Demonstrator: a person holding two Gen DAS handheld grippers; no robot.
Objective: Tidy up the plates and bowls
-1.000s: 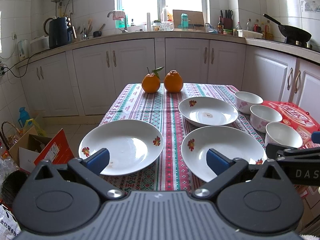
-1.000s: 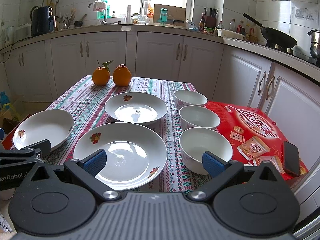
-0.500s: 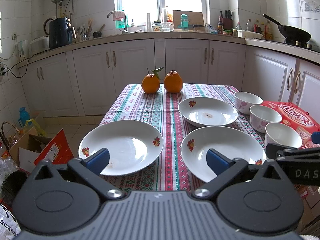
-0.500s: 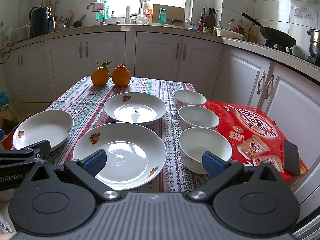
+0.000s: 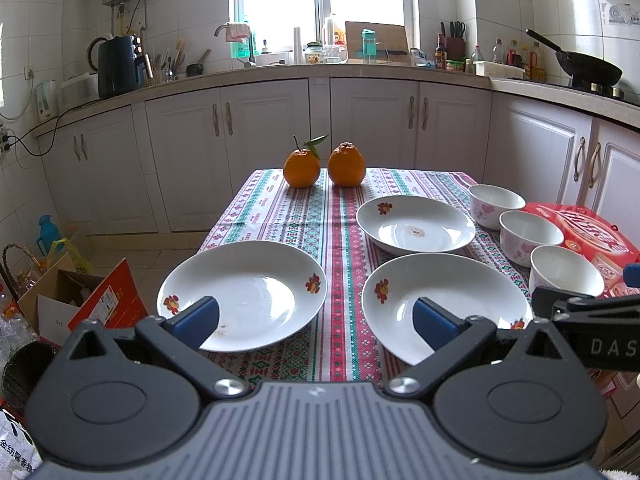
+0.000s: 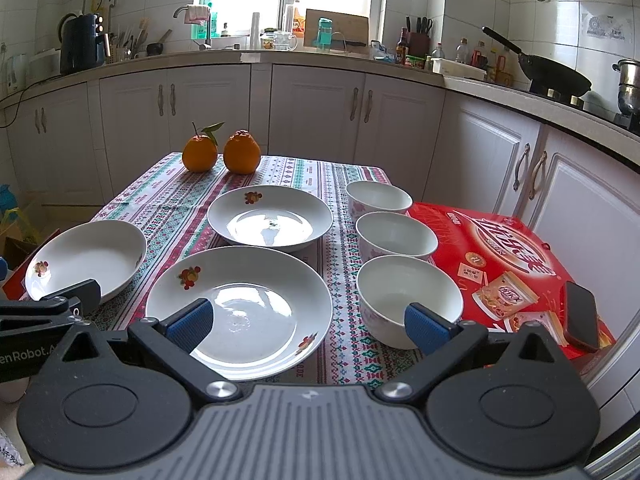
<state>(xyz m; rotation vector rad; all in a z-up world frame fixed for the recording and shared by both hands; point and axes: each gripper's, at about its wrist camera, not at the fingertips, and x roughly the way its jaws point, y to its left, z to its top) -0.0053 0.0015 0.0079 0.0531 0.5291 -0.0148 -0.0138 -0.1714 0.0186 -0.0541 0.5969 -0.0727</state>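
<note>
Three white flowered plates lie on the patterned tablecloth: a near-left plate [image 5: 244, 292] [image 6: 86, 264], a near-middle plate [image 5: 444, 300] [image 6: 244, 308] and a far plate [image 5: 416, 224] [image 6: 270, 222]. Three white bowls stand in a row on the right: far bowl [image 5: 496, 204] [image 6: 378, 200], middle bowl [image 5: 530, 236] [image 6: 396, 238] and near bowl [image 5: 566, 274] [image 6: 408, 300]. My left gripper [image 5: 316, 320] is open and empty, above the table's near edge between the two near plates. My right gripper [image 6: 306, 326] is open and empty, between the near-middle plate and the near bowl.
Two oranges [image 5: 324, 164] [image 6: 220, 152] sit at the table's far end. A red snack box [image 6: 504, 264] with a phone [image 6: 580, 320] on it lies at the right edge. Cardboard boxes [image 5: 80, 300] stand on the floor to the left. White cabinets ring the room.
</note>
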